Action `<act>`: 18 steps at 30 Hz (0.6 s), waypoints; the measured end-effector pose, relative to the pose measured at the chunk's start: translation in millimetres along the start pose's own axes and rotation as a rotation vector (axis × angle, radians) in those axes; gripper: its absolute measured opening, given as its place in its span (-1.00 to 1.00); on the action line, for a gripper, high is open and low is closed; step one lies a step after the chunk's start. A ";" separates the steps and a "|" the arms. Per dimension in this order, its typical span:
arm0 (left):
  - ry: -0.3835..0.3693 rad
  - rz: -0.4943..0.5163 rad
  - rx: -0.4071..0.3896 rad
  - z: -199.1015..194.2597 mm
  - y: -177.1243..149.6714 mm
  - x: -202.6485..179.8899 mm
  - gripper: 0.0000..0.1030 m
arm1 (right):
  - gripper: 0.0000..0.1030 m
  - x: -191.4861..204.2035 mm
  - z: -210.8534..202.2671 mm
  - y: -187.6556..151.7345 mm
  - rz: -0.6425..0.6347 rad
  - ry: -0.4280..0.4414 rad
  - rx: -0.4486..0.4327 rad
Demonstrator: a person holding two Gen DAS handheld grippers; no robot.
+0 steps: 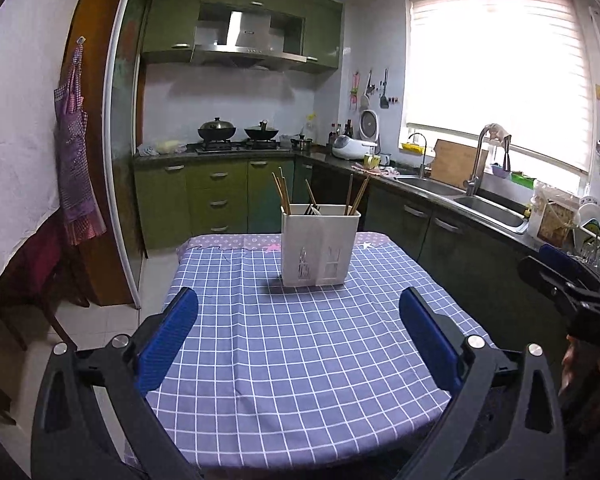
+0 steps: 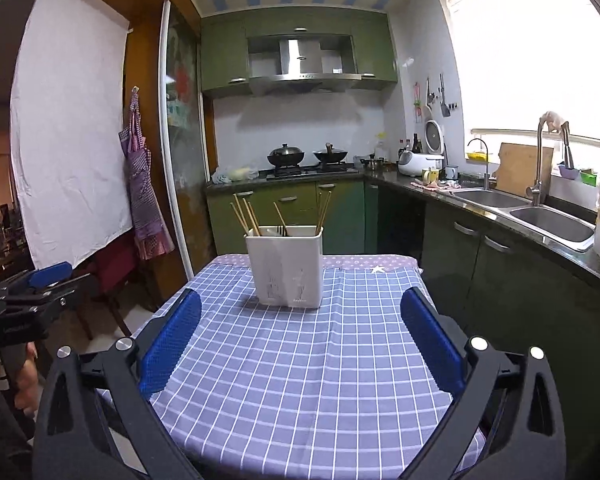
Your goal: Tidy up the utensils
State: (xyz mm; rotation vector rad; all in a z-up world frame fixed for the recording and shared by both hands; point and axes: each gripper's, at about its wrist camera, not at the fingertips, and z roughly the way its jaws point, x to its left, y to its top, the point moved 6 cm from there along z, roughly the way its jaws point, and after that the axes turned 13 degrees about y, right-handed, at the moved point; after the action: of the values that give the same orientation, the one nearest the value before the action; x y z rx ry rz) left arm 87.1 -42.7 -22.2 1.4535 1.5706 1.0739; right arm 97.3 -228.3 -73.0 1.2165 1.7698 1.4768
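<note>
Both grippers, left (image 1: pixel 298 338) and right (image 2: pixel 300 340), are standing wide open and empty, well short of the holder (image 2: pixel 285 266) ahead. Chopsticks (image 2: pixel 244 216) are already standing inside it; nothing is lying loose on the cloth (image 2: pixel 300 360), so retreat level, avoiding the holder.

Ahead of my hand-held gripper I see a blue checked tablecloth (image 1: pixel 300 360) covering the bench. Far beyond it, green cabinets (image 1: pixel 204 196) line the back wall, with two dark woks (image 1: pixel 217 130) on the stove (image 1: pixel 236 146) under a steel range hood (image 1: pixel 248 46). Off to the right runs a counter with a double steel sink (image 1: pixel 488 208), a tall faucet (image 1: pixel 478 160) and a wooden cutting board (image 1: pixel 458 160) leaning below the bright window blind (image 1: pixel 496 64). A white rice cooker (image 1: pixel 354 146) sits in the corner. To the left, a purple checked apron (image 1: pixel 74 144) hangs by the sliding door frame.
</note>
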 end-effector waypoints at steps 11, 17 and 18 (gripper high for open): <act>0.054 0.006 -0.006 -25.3 -9.7 7.9 0.86 | 0.91 27.0 -26.8 0.5 -0.042 0.019 -0.021; 0.047 0.004 -0.010 -29.9 -8.0 4.7 0.86 | 0.91 33.0 -22.9 1.8 -0.048 0.026 -0.014; 0.045 0.002 -0.007 -29.2 -7.6 4.7 0.86 | 0.91 33.2 -21.7 2.3 -0.046 0.026 -0.013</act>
State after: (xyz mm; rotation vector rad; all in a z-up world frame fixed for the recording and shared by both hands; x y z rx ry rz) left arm 56.9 -40.9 -17.9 1.4356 1.5952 1.1199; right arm 64.7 -209.5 -60.3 1.1469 1.7905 1.4822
